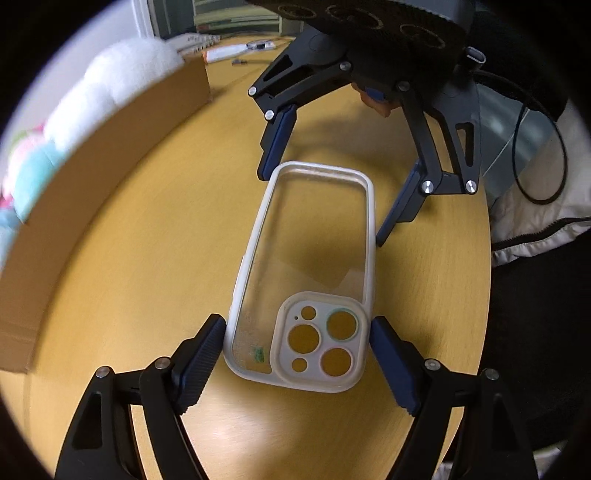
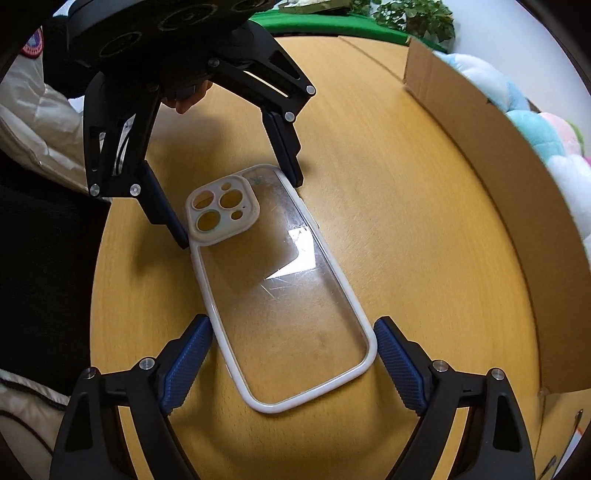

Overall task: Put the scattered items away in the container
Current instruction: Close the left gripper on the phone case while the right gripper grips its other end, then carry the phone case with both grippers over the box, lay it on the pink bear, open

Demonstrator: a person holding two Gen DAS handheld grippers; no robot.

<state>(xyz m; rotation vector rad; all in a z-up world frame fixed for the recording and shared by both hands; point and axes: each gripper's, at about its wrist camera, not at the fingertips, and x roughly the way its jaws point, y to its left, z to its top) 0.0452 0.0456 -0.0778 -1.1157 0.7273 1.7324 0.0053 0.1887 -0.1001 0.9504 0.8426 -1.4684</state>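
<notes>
A clear phone case with a white rim (image 1: 306, 273) lies flat on the round wooden table (image 1: 147, 240). My left gripper (image 1: 297, 365) is open and straddles the case's camera end, its left pad right at the rim. My right gripper (image 1: 321, 206) is open and straddles the opposite end. In the right wrist view the case (image 2: 280, 295) lies between my right gripper's (image 2: 295, 365) blue pads, and the left gripper (image 2: 240, 214) stands over the camera cutout end. A cardboard box (image 1: 96, 158) stands to the left.
The cardboard box (image 2: 517, 206) holds pastel plush toys (image 2: 535, 136). Small items (image 1: 236, 51) lie at the far table edge. A white jacket (image 1: 535, 221) and cable hang off the right side. Plants (image 2: 413, 14) stand behind the table.
</notes>
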